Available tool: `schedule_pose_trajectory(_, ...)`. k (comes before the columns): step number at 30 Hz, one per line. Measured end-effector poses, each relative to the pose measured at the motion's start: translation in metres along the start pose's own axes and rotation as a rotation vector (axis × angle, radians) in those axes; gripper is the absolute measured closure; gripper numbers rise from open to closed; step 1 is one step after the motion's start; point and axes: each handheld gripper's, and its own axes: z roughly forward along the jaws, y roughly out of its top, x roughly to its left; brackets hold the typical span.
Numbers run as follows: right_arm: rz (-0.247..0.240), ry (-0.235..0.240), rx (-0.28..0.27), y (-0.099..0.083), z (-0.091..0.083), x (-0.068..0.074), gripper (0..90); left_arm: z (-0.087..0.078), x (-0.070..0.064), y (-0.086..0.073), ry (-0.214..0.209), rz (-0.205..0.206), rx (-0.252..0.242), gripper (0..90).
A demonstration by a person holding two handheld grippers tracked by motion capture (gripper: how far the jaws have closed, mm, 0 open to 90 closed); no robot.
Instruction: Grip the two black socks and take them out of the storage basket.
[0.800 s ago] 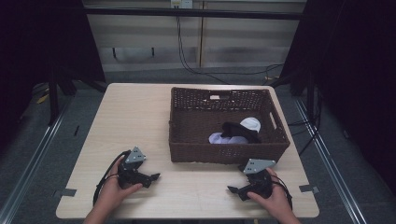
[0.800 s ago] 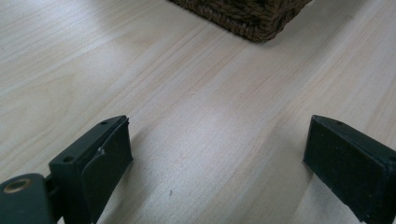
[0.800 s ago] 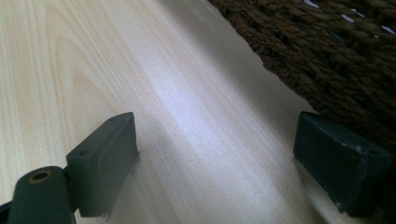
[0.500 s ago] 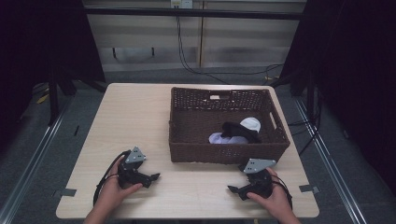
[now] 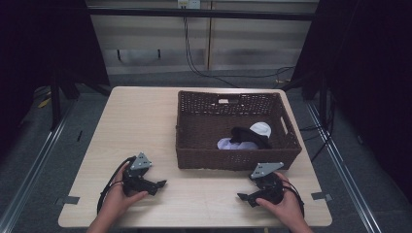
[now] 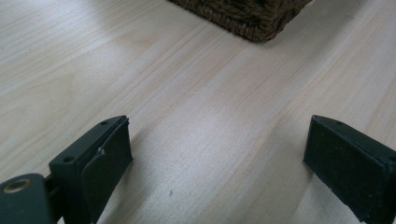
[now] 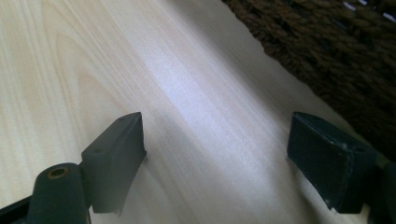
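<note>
We see the wicker basket on the right half of the table, holding a black item, a white one and a pale lilac one; which garments, we can't tell. Left gripper rests near the front-left edge, jaws spread wide, nothing between them, basket corner ahead; right gripper sits just before the basket's front wall, likewise spread and empty.

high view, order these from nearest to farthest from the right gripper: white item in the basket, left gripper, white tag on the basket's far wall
1. white item, in the basket's right near part, just beyond the right gripper.
2. left gripper, across the table's front, to the left.
3. white tag, on the far wall.
</note>
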Motion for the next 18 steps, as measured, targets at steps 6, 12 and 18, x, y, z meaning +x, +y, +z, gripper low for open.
schedule_pose_trajectory(6, -0.024, 0.022, 0.052, 0.009, -0.009, 0.001, 18.4, 0.0, 0.0, 0.0, 0.0, 0.0, 0.0, 6.7)
schedule_pose_trajectory(12, -0.02, 0.048, 0.109, 0.014, -0.016, -0.001, 18.4, 0.0, 0.0, 0.0, 0.0, 0.0, 0.0, 6.7)
schedule_pose_trajectory(18, -0.019, 0.071, 0.147, 0.016, -0.024, -0.003, 17.5, 0.0, 0.0, 0.0, 0.0, 0.0, 0.0, 6.7)
